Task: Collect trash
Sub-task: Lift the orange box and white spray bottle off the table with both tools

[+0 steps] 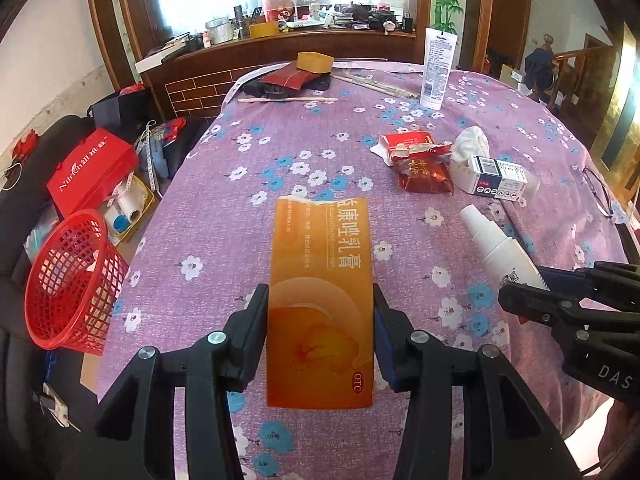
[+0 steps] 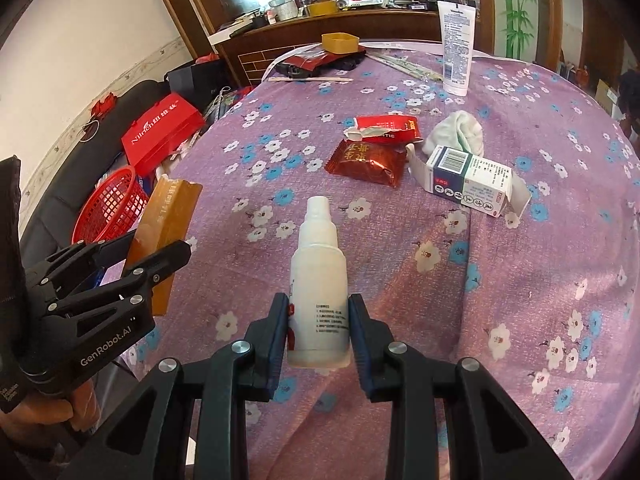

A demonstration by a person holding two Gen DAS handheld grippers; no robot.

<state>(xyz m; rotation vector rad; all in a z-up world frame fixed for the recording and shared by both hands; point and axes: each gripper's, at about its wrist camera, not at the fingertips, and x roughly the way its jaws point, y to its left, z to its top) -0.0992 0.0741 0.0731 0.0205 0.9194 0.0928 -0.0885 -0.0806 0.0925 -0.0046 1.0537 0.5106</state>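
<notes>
Left wrist view: the left gripper (image 1: 320, 308) clamps an orange box (image 1: 322, 300) between its pads, lifted above the table (image 1: 260, 160). The step looks like carrying picked-up trash; the next move probably calls for swinging left to the red basket (image 1: 72, 284), which sits off the table edge to the gripper's left. The gripper tilts steeply downward.

Right wrist view: the right gripper (image 2: 318, 320) pinches a white bottle (image 2: 318, 276), nozzle pointing ahead, also angled down. A wrapper (image 2: 370, 164) and carton (image 2: 468, 180) lie ahead on the cloth, still uncollected.
</notes>
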